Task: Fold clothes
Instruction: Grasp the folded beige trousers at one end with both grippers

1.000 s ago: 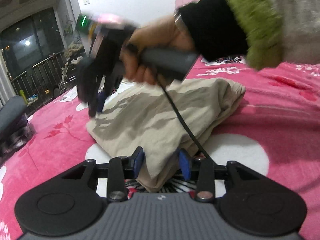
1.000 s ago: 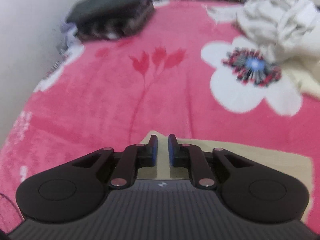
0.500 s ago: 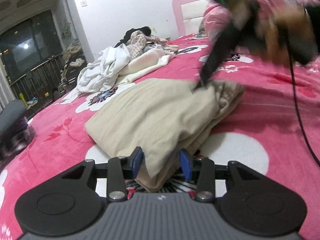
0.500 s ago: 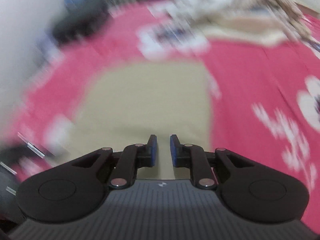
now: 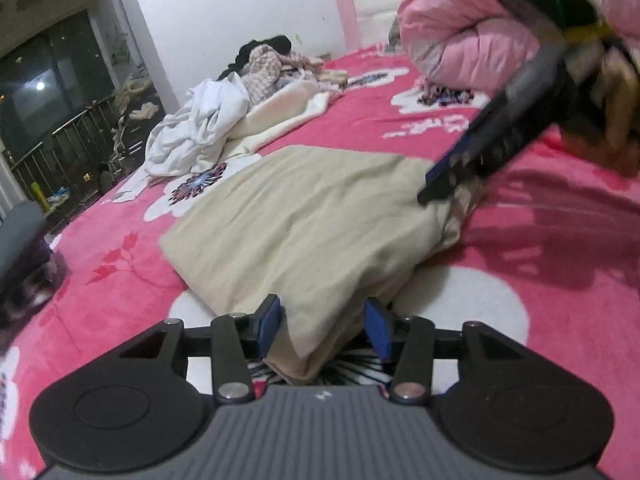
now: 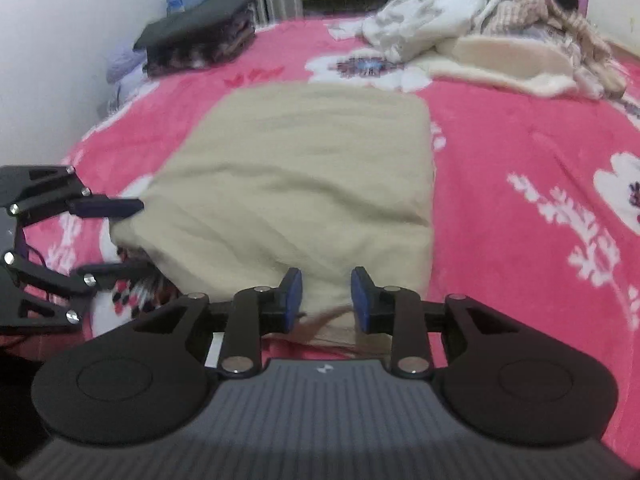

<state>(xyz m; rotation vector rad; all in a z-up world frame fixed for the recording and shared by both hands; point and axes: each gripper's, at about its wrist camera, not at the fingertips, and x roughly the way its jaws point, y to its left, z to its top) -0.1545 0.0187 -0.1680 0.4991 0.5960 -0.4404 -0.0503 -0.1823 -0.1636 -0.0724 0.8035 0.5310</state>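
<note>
A folded beige garment lies flat on the pink flowered bedspread; it also shows in the right wrist view. My left gripper is open, its blue pads on either side of the garment's near corner. It shows at the left of the right wrist view. My right gripper is open around the garment's near edge. In the left wrist view it points down at the garment's far right corner.
A heap of white and patterned clothes lies at the far side of the bed, with a cream blanket. A pink duvet sits by the headboard. A dark folded stack lies near the wall.
My right gripper swung from the garment's left side across to its right end and opened wider there. My left gripper stayed at the near corner.
</note>
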